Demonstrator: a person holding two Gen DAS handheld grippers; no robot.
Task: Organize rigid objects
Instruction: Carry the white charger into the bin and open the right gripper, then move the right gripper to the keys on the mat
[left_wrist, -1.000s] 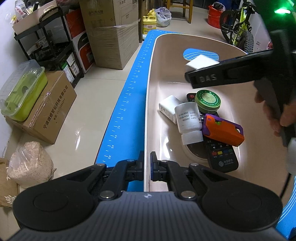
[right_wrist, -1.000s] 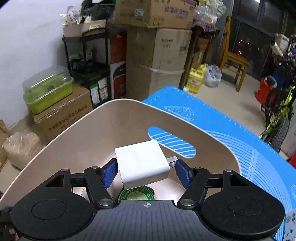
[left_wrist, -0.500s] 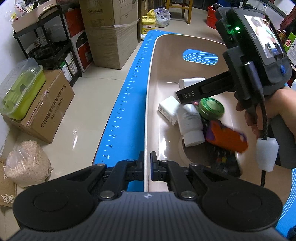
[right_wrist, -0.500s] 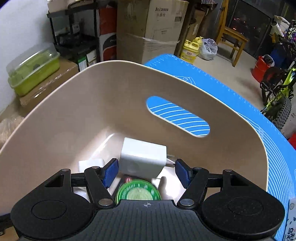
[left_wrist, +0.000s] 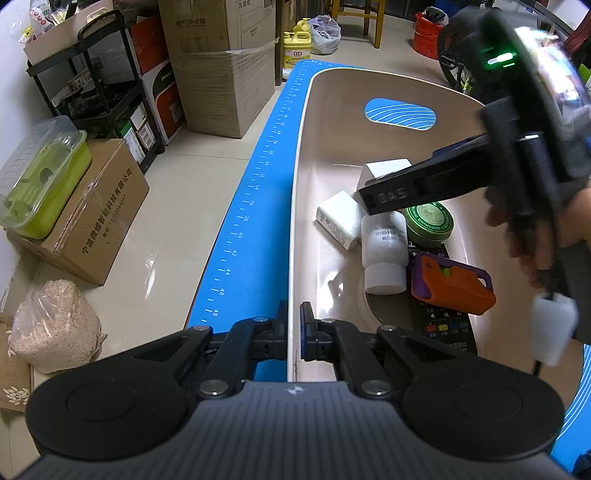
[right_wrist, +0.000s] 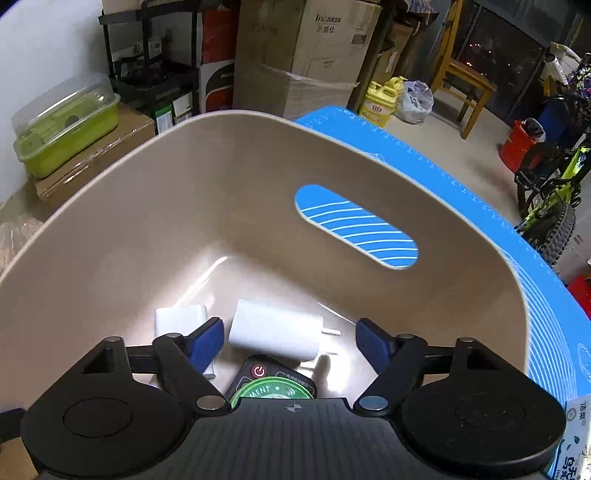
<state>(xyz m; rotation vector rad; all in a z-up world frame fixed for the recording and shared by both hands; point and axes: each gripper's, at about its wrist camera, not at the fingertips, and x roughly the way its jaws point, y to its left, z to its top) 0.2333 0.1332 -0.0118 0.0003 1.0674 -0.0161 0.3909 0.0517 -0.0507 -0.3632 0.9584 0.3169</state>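
Your right tongs (right_wrist: 290, 341) have just been opening, and the white cube-shaped plug charger (right_wrist: 275, 334) that sat clamped between the blue pads a second ago now lies free on the floor of the beige plastic basket (right_wrist: 110, 229), on its side with its prongs pointing right. The pads (right_wrist: 207, 341) stand apart from it on both sides, so nothing is gripped. That object counts as delivered.

Your left tongs (left_wrist: 293, 330) are pinched shut on the near rim of the basket, holding it steady on the blue measuring mat (left_wrist: 255, 192) that covers the desk.

In the left view the charger lies at the far end of the pile, just beyond a second flat white adapter (left_wrist: 338, 219), a white plastic bottle (left_wrist: 384, 254), a round green tin (left_wrist: 428, 221), an orange-and-purple case (left_wrist: 452, 282) and a black remote control (left_wrist: 448, 328). Everything visible is already inside, so you likely only need to lift the right hand clear without nudging the charger.
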